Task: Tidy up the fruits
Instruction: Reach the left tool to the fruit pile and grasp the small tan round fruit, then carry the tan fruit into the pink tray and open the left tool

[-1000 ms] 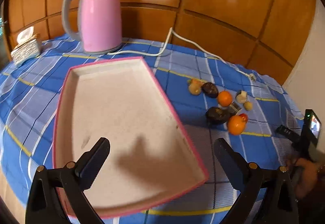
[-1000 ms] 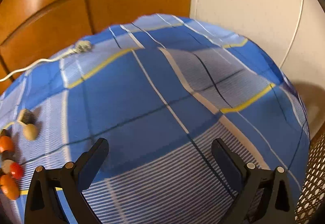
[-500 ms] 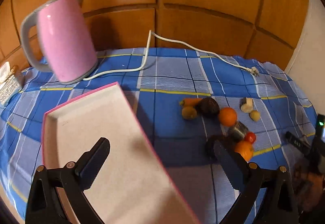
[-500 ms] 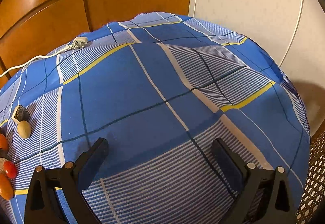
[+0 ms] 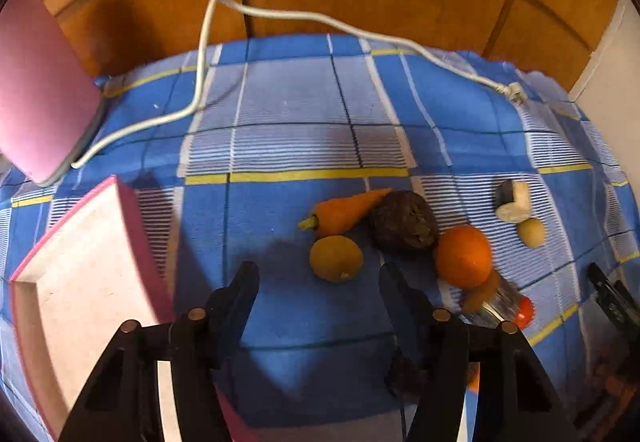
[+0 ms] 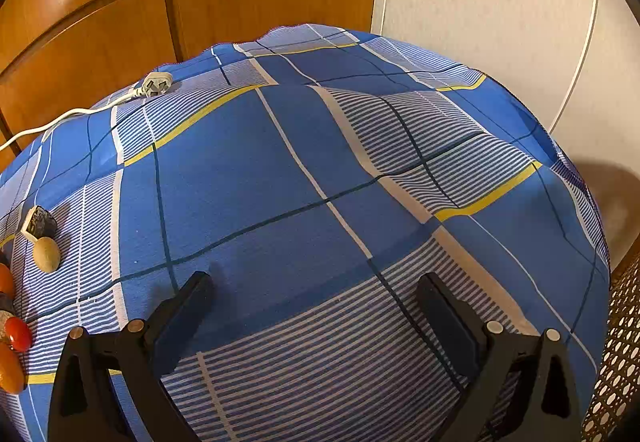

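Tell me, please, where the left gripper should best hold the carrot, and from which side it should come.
Probably the thick end of the carrot, near its stalk, taken from above across its width. The thin tip lies by the dark brown fruit, leaving little room there.

Checked cloth tablecloth (image 6: 248, 193), glossy wood panels (image 6: 100, 21), matt tray (image 5: 92, 262).

Tray (image 5: 80, 282) left of fruits (image 5: 400, 234); kettle (image 5: 40, 93) behind tray.
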The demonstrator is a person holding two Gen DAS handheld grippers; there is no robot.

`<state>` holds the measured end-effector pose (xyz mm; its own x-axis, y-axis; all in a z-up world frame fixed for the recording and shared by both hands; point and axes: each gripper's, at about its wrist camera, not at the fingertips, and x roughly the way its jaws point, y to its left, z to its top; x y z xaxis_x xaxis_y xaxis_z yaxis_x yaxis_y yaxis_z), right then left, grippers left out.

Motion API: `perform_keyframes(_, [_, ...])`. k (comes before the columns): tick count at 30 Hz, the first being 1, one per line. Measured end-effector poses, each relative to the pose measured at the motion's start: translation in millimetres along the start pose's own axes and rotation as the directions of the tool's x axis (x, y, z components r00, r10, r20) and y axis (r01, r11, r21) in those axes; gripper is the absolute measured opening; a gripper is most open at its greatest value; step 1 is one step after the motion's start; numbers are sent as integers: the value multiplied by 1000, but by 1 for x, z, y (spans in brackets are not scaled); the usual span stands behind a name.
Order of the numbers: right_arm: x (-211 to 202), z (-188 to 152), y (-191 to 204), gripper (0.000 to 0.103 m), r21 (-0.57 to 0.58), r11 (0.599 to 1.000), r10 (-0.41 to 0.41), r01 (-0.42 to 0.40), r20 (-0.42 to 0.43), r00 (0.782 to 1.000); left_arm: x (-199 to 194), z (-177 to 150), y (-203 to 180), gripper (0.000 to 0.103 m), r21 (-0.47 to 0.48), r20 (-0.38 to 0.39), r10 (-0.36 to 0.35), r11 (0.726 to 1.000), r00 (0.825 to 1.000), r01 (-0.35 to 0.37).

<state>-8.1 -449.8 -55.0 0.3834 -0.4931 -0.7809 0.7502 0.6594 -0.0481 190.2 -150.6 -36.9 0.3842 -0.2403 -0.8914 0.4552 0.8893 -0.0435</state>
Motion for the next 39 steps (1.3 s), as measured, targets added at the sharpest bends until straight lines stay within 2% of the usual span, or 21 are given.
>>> perform_keyframes(1, [0,0,0,103,0,1000,0,0,0,1000,6,1,0,57,-6,-12,-2,1000,1000,2])
perform_keyframes(4, [0,0,0,103,-1,1000,0,0,0,1000,11,3,0,32,-5,4,9,1000,1000,-9])
perform_keyframes(5, [0,0,0,103,0,1000,0,0,0,1000,10,4,1,30,-6,4,5,1000,1000,-5])
perform_keyframes(7, [0,0,0,103,-1,1000,0,0,0,1000,3,2,5,29,-35,24,-33,999,999,33])
perform_keyframes(11, [0,0,-1,103,-1,1000,0,0,0,1000,-28,-10,8,29,-16,102,-40,999,994,42])
perform_keyframes(15, [0,0,-2,103,-1,1000,0,0,1,1000,-68,-27,33,29,-82,177,-34,995,984,49])
perform_keyframes(18, [0,0,-2,103,-1,1000,0,0,1,1000,-92,-40,65,30,-151,219,42,988,975,-9])
perform_keyframes(20, [0,0,-2,103,-1,1000,0,0,1,1000,-101,-48,92,30,-213,226,119,975,967,-70])
perform_keyframes(24, [0,0,-2,103,-1,1000,0,0,1,1000,-97,-61,148,30,-342,168,238,924,956,-170])
perform_keyframes(26, [0,1,-3,103,-1,1000,0,0,2,1000,-92,-65,163,30,-371,152,284,904,947,-212])
perform_keyframes(30, [0,0,-1,103,-1,1000,-1,1,1,1000,-83,-74,182,31,-420,121,337,870,934,-260])
perform_keyframes(31, [0,0,-2,103,-1,1000,-1,1,1,1000,-82,-77,184,33,-431,117,348,862,930,-268])
perform_keyframes(32, [0,0,-1,103,-1,1000,0,0,1,1000,-84,-81,183,43,-442,117,354,855,928,-271])
perform_keyframes(33, [0,0,-1,103,-1,1000,-1,1,1,1000,-89,-84,183,52,-453,130,354,852,926,-262])
perform_keyframes(37, [0,0,-1,103,-1,1000,-1,1,2,1000,-112,-91,169,56,-454,201,386,851,900,-263])
perform_keyframes(39, [0,0,-2,103,-1,1000,-1,1,2,1000,-127,-97,162,63,-464,234,403,846,885,-263])
